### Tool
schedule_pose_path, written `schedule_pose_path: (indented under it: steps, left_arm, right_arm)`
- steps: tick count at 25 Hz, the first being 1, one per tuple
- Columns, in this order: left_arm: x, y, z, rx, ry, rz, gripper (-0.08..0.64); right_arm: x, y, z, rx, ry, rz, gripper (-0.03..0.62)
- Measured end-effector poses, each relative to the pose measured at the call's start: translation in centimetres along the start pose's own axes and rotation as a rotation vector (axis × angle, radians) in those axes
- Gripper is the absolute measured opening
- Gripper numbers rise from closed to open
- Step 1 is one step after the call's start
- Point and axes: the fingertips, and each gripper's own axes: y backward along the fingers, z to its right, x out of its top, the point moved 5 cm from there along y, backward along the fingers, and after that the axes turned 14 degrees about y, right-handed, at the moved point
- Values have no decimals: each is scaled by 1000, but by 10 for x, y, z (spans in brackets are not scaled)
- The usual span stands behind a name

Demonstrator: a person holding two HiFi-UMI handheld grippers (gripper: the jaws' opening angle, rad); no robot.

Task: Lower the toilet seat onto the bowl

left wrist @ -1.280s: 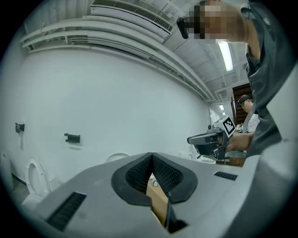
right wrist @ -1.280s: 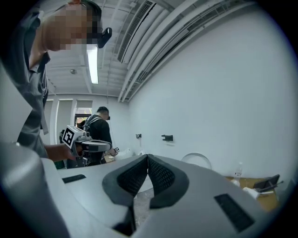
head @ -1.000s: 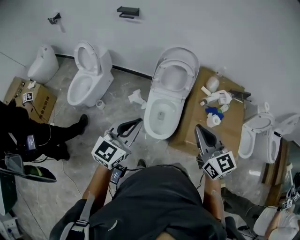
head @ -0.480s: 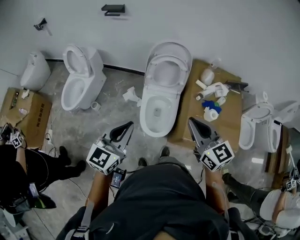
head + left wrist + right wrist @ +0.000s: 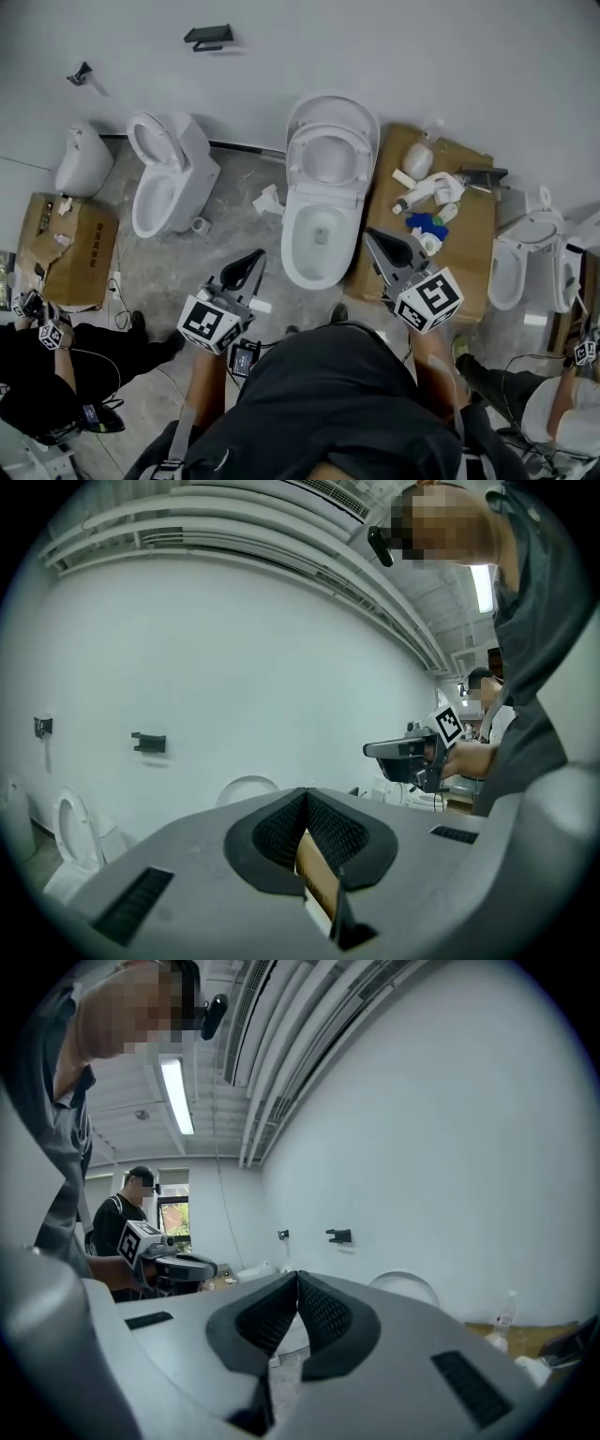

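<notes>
The white oval toilet seat (image 5: 330,155) stands up against its lid by the wall, above the open white toilet bowl (image 5: 302,267). The left gripper (image 5: 255,256) and the right gripper (image 5: 369,233) hang near the bowl, one on each side. Both are squeezed closed and hold nothing. A flat brown cardboard sheet (image 5: 472,234) lies just beside the bowl.
</notes>
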Motion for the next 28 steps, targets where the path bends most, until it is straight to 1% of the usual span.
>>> schedule_pose_path:
  steps: [3, 6, 9, 11, 13, 15, 17, 19, 22, 28]
  left_arm:
    - [7, -20, 3, 36, -1, 1, 5]
    - [14, -45, 0, 37, -21, 4, 5]
    - [21, -55, -8, 32, -53, -5, 5]
    - [28, -58, -18, 39, -49, -10, 5]
    - [38, -60, -36, 35, -49, 0, 5]
    - [50, -59, -59, 19, -66, 26, 5]
    - [60, -58, -83, 19, -66, 37, 5]
    - [66, -62, -104, 12, -64, 43, 5]
    - [69, -76, -129, -30, -51, 45, 5]
    - [65, -86, -172, -101, -11, 35, 5]
  right_arm:
    - [-6, -1, 24, 27, -3, 6, 8]
    - [-14, -5, 49, 23, 0, 10, 8]
    - [-15, -9, 55, 13, -8, 23, 8]
    - [-17, -14, 55, 16, -13, 15, 8]
    - [-17, -21, 57, 1, -13, -1, 8]
    - [-9, -25, 57, -36, -12, -8, 8]
    - [-2, -31, 57, -74, -11, -12, 8]
    - [-2, -38, 60, -98, -9, -39, 8]
    - [-2, -53, 64, -133, -11, -91, 8]
    - [10, -94, 57, -178, -5, -125, 8]
